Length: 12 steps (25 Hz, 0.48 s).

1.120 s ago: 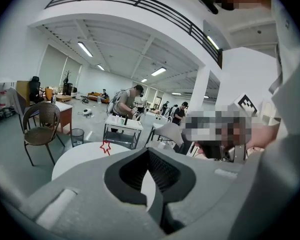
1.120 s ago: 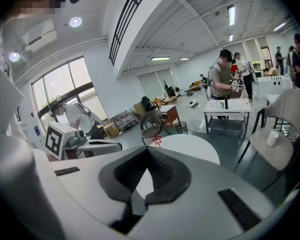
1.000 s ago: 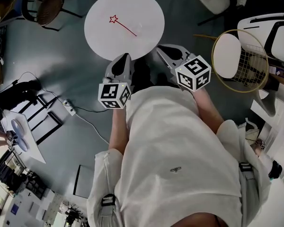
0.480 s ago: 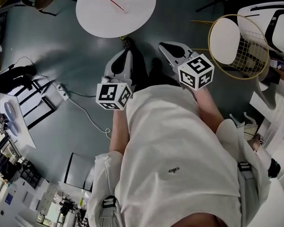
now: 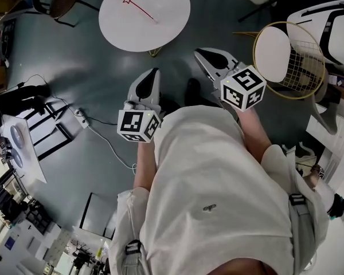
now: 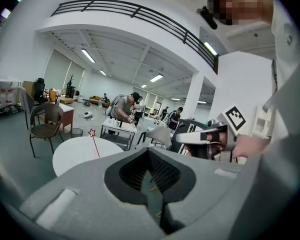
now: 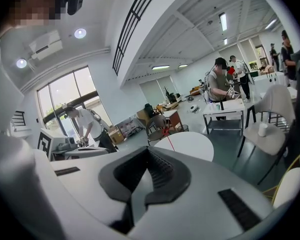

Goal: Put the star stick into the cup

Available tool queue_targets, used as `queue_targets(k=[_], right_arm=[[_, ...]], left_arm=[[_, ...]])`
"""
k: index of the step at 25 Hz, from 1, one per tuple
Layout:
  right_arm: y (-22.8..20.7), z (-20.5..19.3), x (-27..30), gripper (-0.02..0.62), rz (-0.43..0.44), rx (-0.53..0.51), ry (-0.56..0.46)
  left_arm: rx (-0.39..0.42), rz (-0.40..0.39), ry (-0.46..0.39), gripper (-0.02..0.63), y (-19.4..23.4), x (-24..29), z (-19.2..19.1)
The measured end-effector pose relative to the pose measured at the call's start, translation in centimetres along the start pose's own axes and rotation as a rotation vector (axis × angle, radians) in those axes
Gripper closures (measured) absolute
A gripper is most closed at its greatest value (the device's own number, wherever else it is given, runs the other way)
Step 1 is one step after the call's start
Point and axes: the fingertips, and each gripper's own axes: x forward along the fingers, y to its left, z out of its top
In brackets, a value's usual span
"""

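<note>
Left gripper [image 5: 151, 76] and right gripper [image 5: 203, 55] hang clenched, empty — star stick [image 5: 140, 9] lies well ahead of them on the round white table [image 5: 160, 30], cup unseen.

The star stick [image 5: 139, 8] is lying flat on a round white table [image 5: 155, 39] at the upper left of the head view. It is a thin red rod with a small outlined red star at one end. The star is pointing toward the upper left of the frame and the bare end is trailing toward the lower right. In the left gripper view it [image 6: 95, 144] is showing at centre left, with its star uppermost.
</note>
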Motion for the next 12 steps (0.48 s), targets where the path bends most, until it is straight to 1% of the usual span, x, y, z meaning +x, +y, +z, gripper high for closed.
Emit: queue_targets(k=[3, 8, 12], right_arm=[[1.1, 0.6, 0.0, 0.588, 0.037, -0.007, -0.033], [2.9, 0.4, -0.1, 0.589, 0.087, -0.099, -0.026], [2.8, 0.5, -0.6, 0.589, 0.098, -0.100, -0.024]], left_arm=[[0.015, 0.003, -0.007, 0.595, 0.1, -1.1, 0.6], [-0.006, 0.040, -0.025, 0.595, 0.4, -1.6, 0.2], [-0.018, 0.045, -0.028, 0.595, -0.4, -1.6, -0.3]])
